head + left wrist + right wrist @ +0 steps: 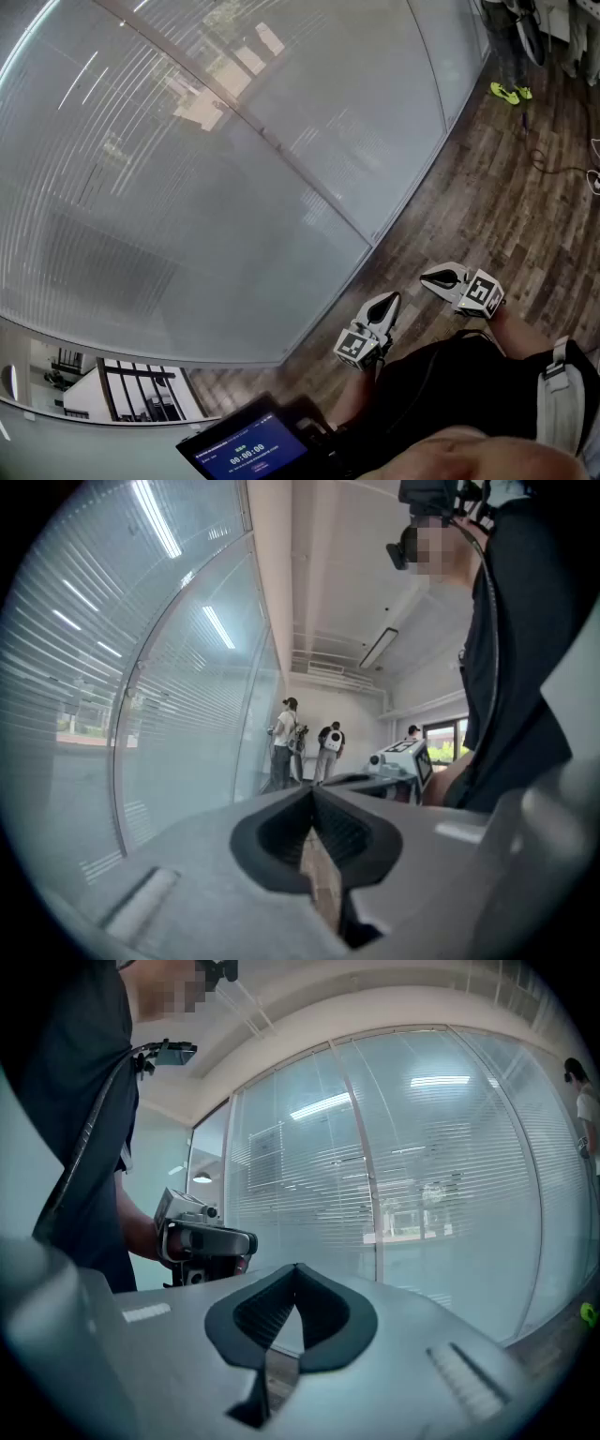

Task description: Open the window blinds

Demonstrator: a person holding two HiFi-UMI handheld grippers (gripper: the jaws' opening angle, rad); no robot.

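The window blinds are thin horizontal slats behind tall glass panes, and they fill the left and middle of the head view. They also show in the left gripper view and the right gripper view. Both grippers are held low by the person's body, well away from the glass. My left gripper points toward the glass wall, its jaws shut and holding nothing. My right gripper sits beside it, also shut and holding nothing. No cord or wand for the blinds can be seen.
Dark wooden floor runs along the foot of the glass. A person in bright yellow-green shoes stands at the far right, near a cable. Several people stand at the far end. A device with a blue screen hangs at my chest.
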